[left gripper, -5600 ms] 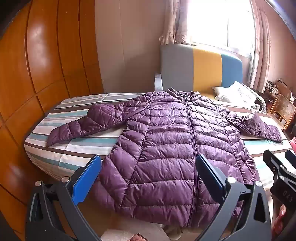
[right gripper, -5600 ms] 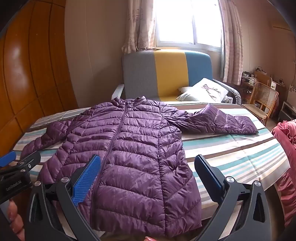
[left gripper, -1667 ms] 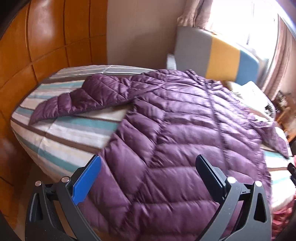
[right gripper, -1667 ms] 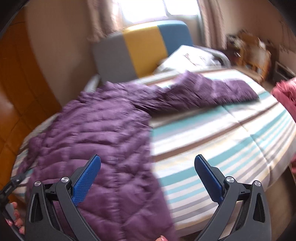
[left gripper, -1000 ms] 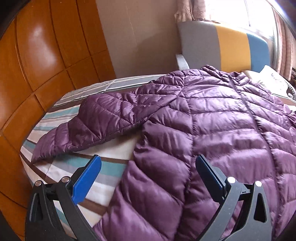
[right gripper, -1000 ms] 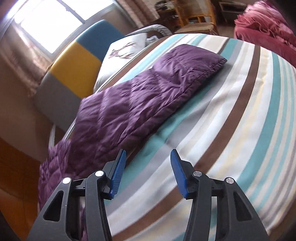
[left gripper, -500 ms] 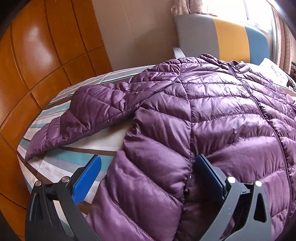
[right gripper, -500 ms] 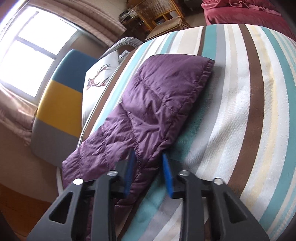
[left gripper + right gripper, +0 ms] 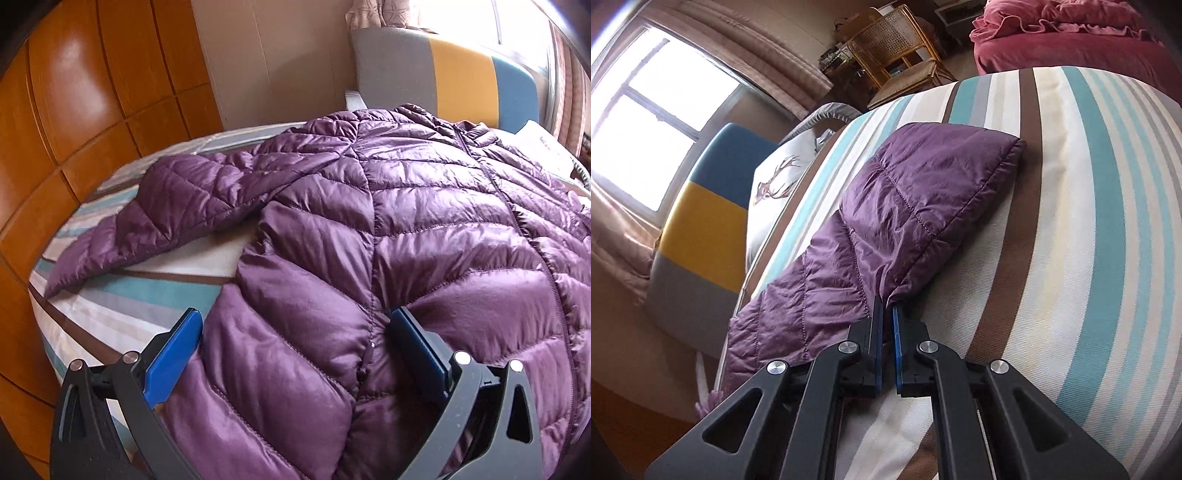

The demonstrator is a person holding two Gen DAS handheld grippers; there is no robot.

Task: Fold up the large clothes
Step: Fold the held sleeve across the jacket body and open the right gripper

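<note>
A purple quilted down jacket (image 9: 424, 229) lies spread face-up on a bed with a cream, teal and brown striped cover (image 9: 1089, 229). Its shiny fabric is stitched in slanting channels, a zip runs down the middle of the front, and one sleeve (image 9: 173, 210) stretches out flat to the side across the stripes.

The left hand-held gripper (image 9: 295, 354) is wide open over the jacket's lower side panel. Its blue pads straddle a puffed section of fabric: the right-hand pad presses into a seam crease, the left-hand pad sits at the jacket's edge where it meets the bed cover. Nothing is pinched yet.

The right hand-held gripper (image 9: 886, 325) is clenched on the other sleeve (image 9: 916, 206). Its jaws have just been closing, and a fold of the sleeve's lower edge is now caught between the two narrow blue pads, a little way back from the cuff. The cuff end lies flat on the bed cover beyond.

Only the left wrist view shows the jacket's body, zip and collar, along with glossy orange wooden wall panels (image 9: 74, 92). Only the right wrist view shows the gripped sleeve and cuff, a white pillow with a deer print (image 9: 775, 177), a wicker chair (image 9: 897, 51) and a dark pink ruffled fabric (image 9: 1071, 33). Both views catch the grey, yellow and blue padded headboard (image 9: 443, 70).
</note>
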